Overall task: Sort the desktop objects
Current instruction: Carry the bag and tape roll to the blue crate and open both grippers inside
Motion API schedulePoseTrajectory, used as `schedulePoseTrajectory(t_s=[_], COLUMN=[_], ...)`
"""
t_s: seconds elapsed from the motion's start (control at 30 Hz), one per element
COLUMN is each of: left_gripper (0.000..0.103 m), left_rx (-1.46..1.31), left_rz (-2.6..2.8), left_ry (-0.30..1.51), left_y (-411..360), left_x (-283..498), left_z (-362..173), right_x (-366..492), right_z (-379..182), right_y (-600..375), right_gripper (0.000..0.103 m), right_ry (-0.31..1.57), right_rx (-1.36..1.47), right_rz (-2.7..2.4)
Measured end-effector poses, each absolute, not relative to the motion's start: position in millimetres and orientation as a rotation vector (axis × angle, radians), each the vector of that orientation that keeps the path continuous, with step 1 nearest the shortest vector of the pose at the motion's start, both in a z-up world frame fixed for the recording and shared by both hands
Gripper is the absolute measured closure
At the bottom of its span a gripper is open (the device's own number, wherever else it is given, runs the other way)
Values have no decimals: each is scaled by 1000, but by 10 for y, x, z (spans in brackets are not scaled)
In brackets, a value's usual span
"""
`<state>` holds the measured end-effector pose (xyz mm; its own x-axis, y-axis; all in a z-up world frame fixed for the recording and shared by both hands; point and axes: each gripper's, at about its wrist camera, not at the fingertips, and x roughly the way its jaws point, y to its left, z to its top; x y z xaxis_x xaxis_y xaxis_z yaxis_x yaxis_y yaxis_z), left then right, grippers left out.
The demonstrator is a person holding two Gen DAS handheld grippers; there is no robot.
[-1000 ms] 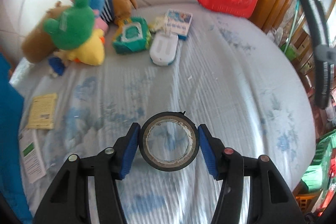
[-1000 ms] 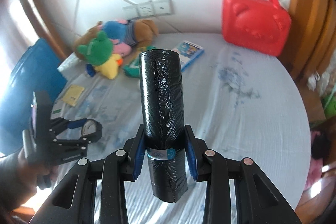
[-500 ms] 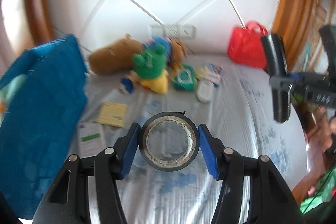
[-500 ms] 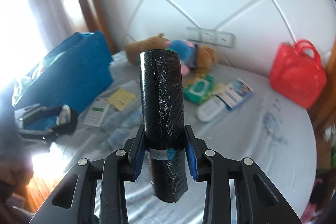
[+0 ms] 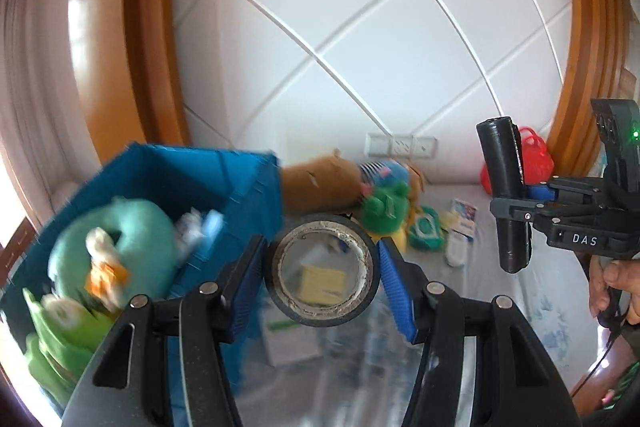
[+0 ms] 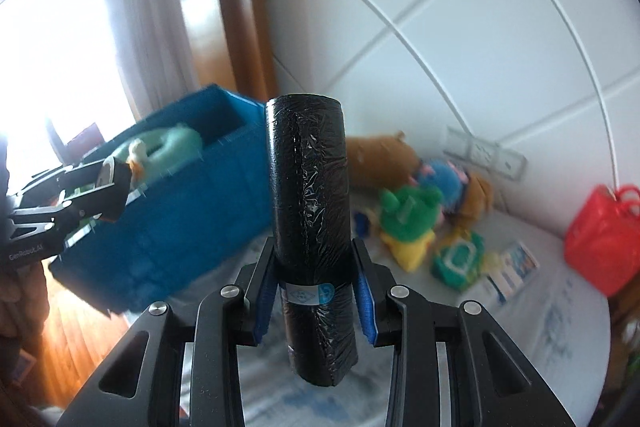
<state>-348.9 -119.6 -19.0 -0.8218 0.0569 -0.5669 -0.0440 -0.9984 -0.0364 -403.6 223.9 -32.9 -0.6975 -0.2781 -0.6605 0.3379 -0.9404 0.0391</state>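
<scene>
My left gripper (image 5: 322, 273) is shut on a black tape roll (image 5: 360, 291), held up in the air just right of an open blue bin (image 5: 208, 183). My right gripper (image 6: 316, 301) is shut on an upright black roll of plastic bags (image 6: 310, 219). That roll also shows at the right of the left wrist view (image 5: 506, 191). The blue bin (image 6: 192, 211) stands at the left edge of the cloth-covered table (image 6: 552, 323) and holds a mint plush (image 5: 116, 247) and green items. The left gripper shows by the bin in the right wrist view (image 6: 110, 187).
Plush toys (image 6: 412, 227), a green wipes pack (image 6: 460, 261), a blue-white box (image 6: 512, 275) and a red bag (image 6: 604, 239) lie along the table's back. A yellow card (image 5: 320, 279) and a white leaflet (image 5: 288, 339) lie by the bin. White tiled wall behind.
Both grippers have lifted and swung left toward the blue bin, keeping their loads. The bin's open top has come into view in both cameras.
</scene>
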Motion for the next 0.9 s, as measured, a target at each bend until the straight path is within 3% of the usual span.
schedulePoseTrajectory(t_s=[0.47,0.9], left_gripper=[48,48], left_rx=[-837,-782], left_rz=[3094,3098], left_ry=[-84,-132], left_y=[-3463,-4137], left_x=[-3765,-4080], left_z=[193,245], right_x=[-5249,-6017], right_z=[2,-30], right_y=[183,-670], right_gripper=[69,69], right_ry=[192,221], right_rx=[972,1039], right_rz=[-2578,-2552])
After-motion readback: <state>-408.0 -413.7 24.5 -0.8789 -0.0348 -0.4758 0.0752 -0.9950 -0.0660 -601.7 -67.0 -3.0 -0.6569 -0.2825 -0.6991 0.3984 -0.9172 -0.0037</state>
